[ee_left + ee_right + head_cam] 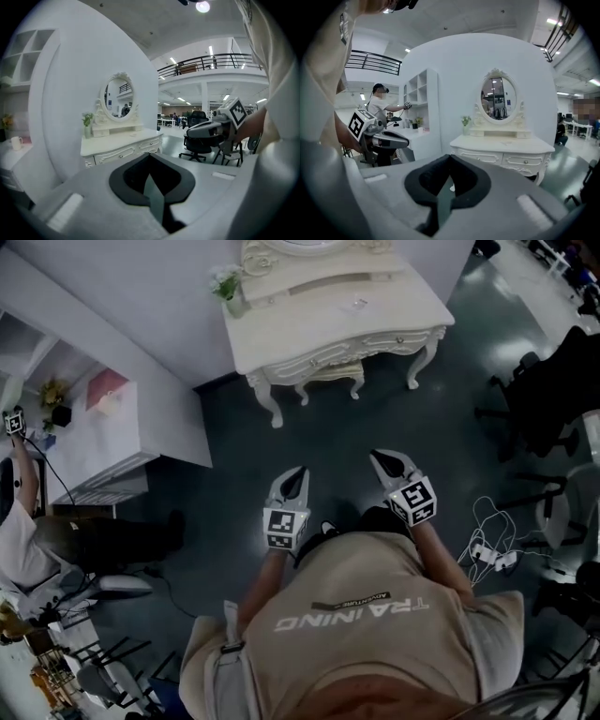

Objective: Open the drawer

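Note:
A cream dressing table (309, 310) with carved drawers (323, 357) along its front stands ahead of me, across a stretch of dark floor. Both grippers hover side by side well short of it. My left gripper (299, 472) is shut with nothing between its jaws, and so is my right gripper (379, 457). In the left gripper view the shut jaws (150, 157) point toward the table's drawers (121, 153), with the right gripper (206, 130) alongside. The right gripper view shows its shut jaws (450, 158) below the drawers (524, 162), and the left gripper (389, 138) at the left.
A small stool (333, 374) is tucked under the table; a plant vase (229, 292) and an oval mirror (498, 98) sit on top. A white shelf unit (112, 442) and a person (21, 531) are at the left. Office chairs (548, 395) and floor cables (492, 545) lie right.

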Tool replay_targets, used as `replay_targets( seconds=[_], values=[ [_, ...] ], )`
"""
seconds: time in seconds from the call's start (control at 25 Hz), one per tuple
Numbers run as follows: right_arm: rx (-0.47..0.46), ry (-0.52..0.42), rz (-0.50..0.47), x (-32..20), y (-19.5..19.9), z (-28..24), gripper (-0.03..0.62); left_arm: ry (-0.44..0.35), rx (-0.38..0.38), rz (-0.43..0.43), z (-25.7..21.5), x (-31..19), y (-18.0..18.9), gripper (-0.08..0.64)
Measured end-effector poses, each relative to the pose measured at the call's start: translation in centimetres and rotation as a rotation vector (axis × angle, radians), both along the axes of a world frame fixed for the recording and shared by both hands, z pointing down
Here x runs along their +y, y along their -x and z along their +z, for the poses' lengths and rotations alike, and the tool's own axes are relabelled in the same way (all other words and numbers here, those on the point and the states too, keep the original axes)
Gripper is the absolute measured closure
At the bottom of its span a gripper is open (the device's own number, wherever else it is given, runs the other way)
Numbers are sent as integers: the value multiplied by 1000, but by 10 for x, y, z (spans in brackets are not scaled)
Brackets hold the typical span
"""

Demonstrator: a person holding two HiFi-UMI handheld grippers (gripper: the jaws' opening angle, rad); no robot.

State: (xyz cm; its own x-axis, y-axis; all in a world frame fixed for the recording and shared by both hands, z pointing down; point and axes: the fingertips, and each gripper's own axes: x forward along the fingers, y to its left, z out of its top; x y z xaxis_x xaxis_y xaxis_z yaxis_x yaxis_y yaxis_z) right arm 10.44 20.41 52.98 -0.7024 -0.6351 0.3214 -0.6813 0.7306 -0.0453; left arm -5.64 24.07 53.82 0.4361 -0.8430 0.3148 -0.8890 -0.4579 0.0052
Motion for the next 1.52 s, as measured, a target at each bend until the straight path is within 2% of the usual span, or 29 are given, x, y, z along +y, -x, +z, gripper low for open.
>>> replay_targets(
  seconds=[0.12,0.4,0.68,0.76,0.84,0.88,0.92,1.08,1.16,1.24,1.36,1.52],
  values=[
    [14,15,6,-22,6,4,589,12,27,-12,2,-23,12,561],
    [-46,71,-2,-100,13,28,589,64,18,-67,12,-83,22,561],
    [-95,57,-107,-189,31,26,589,89,-13,-174,-6,-150,31,561],
    [-92,53,-139,-212,34,29,589,101,42,-218,-6,-175,26,561],
    [-57,32,-172,-231,38,33,589,111,158,-275,-7,-201,20,561],
    [-37,19,-183,-238,41,35,589,109,191,-294,-8,-213,17,561],
    [-28,15,-186,-243,43,36,589,104,190,-302,-9,-221,15,561],
    [-67,72,-142,-254,45,43,589,94,82,-261,-9,-238,12,561],
    [-68,100,-125,-265,44,52,589,100,55,-250,-4,-248,18,561],
    [-56,124,-124,-276,49,60,589,128,71,-256,4,-258,30,561],
    [-33,166,-137,-280,60,71,589,193,151,-279,21,-267,49,561],
    [-1,206,-133,-298,77,75,589,193,169,-258,27,-299,71,561]
  ],
)
